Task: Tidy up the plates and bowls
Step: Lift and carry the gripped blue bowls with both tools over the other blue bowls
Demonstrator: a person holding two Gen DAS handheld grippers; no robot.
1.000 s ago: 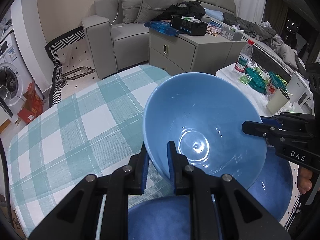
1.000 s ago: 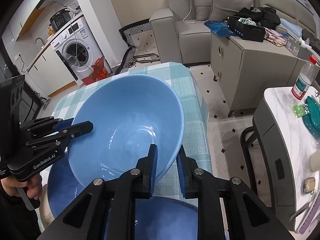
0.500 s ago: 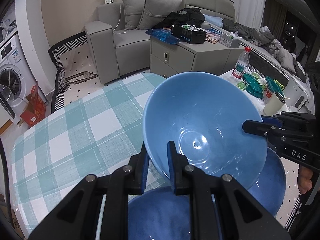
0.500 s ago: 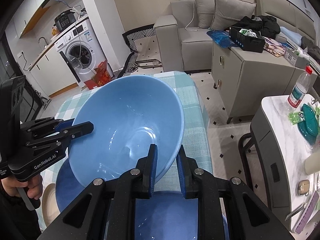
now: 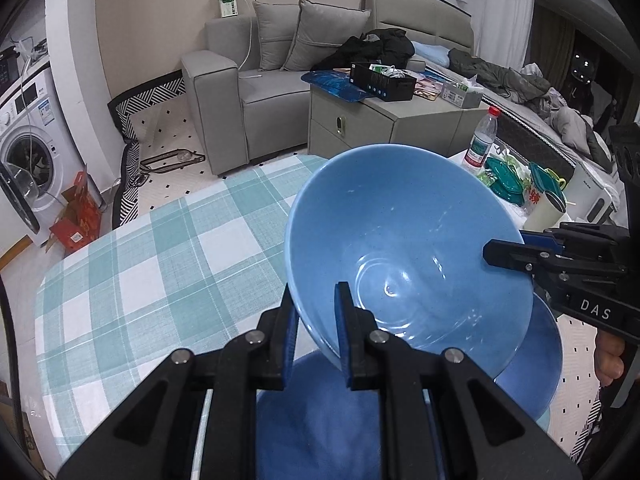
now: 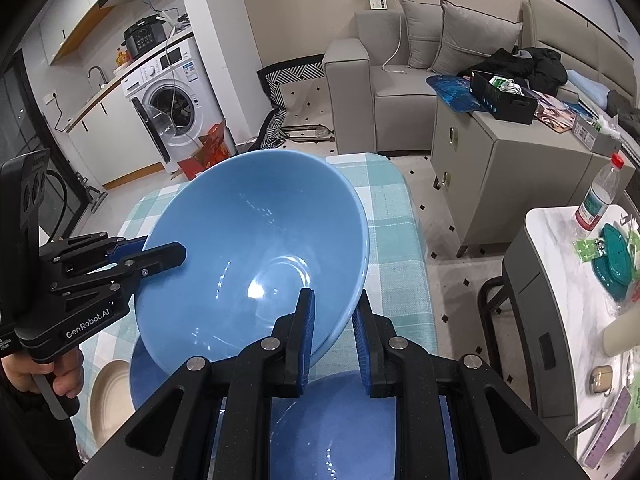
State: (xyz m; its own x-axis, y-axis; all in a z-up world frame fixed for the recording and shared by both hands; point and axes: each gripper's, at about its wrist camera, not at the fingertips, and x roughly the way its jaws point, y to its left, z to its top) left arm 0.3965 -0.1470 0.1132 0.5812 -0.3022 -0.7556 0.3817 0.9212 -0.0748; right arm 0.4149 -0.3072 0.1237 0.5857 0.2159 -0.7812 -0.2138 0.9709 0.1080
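A large light blue bowl (image 5: 400,248) hangs tilted above the table, held at two opposite sides of its rim. My left gripper (image 5: 316,304) is shut on the near rim in the left wrist view. My right gripper (image 6: 334,308) is shut on the opposite rim, and the left wrist view shows it at the bowl's right edge (image 5: 500,252). The right wrist view shows the bowl (image 6: 256,256) with the left gripper (image 6: 160,254) at its left edge. Under the bowl lie darker blue dishes (image 6: 332,432) (image 5: 536,360) and a beige plate (image 6: 108,396).
The table wears a teal checked cloth (image 5: 140,280). To its right stands a white side table (image 6: 560,240) with a water bottle (image 6: 596,196), teal containers (image 6: 616,256) and a cup (image 5: 544,208). A grey cabinet (image 5: 360,128), a sofa (image 5: 248,80) and a washing machine (image 6: 172,92) stand beyond.
Both grippers have risen together with the light blue bowl between them. The table and the dishes beneath have dropped farther below, and a beige plate has come into view.
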